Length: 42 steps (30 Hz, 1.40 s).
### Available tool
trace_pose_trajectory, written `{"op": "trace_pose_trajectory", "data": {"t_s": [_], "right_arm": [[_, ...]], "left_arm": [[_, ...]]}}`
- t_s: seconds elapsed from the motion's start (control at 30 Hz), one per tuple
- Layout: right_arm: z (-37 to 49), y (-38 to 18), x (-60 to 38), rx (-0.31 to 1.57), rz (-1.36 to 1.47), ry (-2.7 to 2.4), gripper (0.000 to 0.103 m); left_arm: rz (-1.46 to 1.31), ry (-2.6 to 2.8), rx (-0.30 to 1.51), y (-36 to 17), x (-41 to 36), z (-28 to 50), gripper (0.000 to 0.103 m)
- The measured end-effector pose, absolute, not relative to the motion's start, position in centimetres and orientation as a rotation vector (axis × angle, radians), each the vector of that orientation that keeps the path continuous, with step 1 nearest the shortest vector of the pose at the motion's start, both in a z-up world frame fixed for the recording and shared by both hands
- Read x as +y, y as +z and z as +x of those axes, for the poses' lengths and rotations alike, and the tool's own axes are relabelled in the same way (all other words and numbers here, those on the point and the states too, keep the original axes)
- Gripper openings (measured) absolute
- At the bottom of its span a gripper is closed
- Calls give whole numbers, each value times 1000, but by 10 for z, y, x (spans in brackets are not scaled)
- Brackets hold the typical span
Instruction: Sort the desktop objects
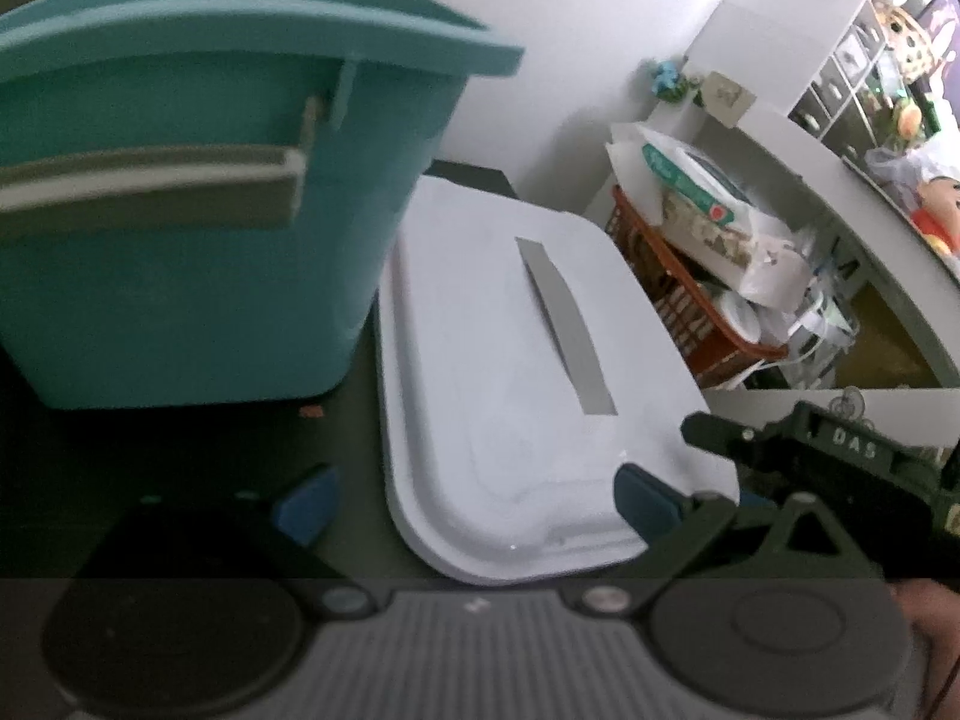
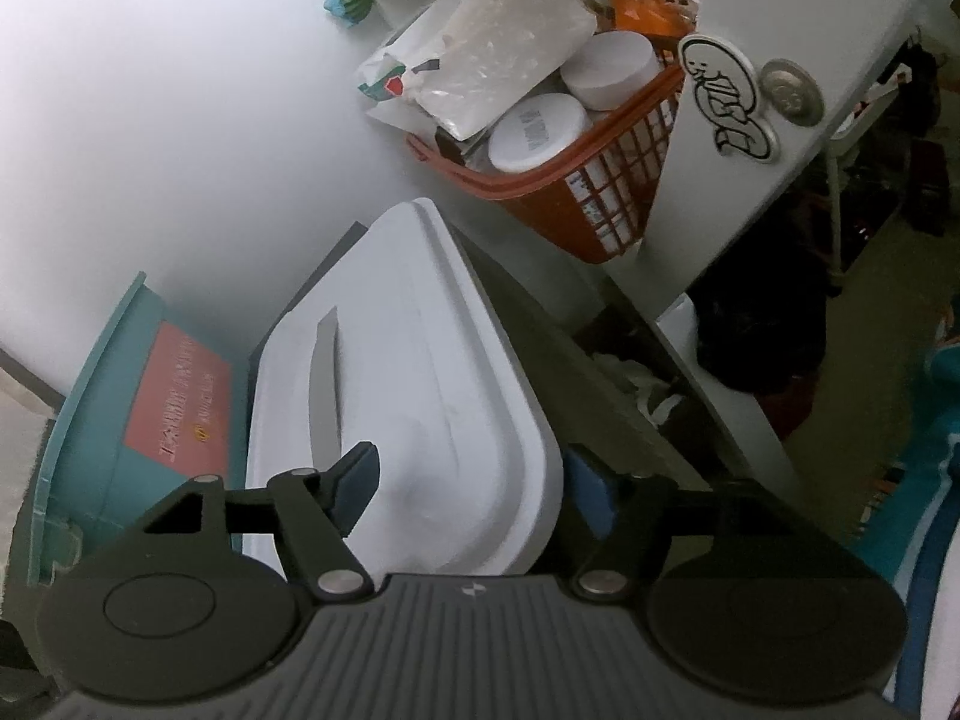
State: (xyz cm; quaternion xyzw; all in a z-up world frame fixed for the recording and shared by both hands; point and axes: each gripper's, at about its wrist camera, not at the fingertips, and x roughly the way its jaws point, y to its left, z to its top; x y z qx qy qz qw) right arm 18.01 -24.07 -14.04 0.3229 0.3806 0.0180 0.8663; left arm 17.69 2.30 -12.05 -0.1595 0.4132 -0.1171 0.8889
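the white box [image 2: 408, 396] lies on the dark desk beside the teal bin [image 1: 198, 210]. the right gripper [image 2: 474, 480] straddles its near corner, jaws wide, likely mid-grasp (left gripper [image 1: 474, 495] also wide); next, closing squarely.

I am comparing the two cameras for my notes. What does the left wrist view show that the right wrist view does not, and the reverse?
Only the left wrist view shows the teal plastic bin's outer wall with its grey handle bar, and the right gripper entering from the right.

Only the right wrist view shows the pink label on the bin, two round white lidded jars in the basket, and a cartoon sticker.

Both show the white plastic lid with a grey slot, the orange basket and the small teal cactus ornament.
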Motion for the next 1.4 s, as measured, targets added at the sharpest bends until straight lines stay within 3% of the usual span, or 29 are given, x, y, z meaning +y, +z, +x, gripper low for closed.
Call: {"op": "trace_pose_trajectory", "data": {"t_s": [0.97, 1.2, 1.4], "right_arm": [[195, -165, -235, 771, 718, 131, 75], [192, -157, -235, 764, 705, 142, 62], [182, -155, -242, 802, 750, 114, 61]], "left_arm": [[-325, -280, 874, -124, 9, 176, 99], [-317, -264, 873, -124, 9, 175, 99], [-313, -264, 870, -123, 12, 176, 99]]}}
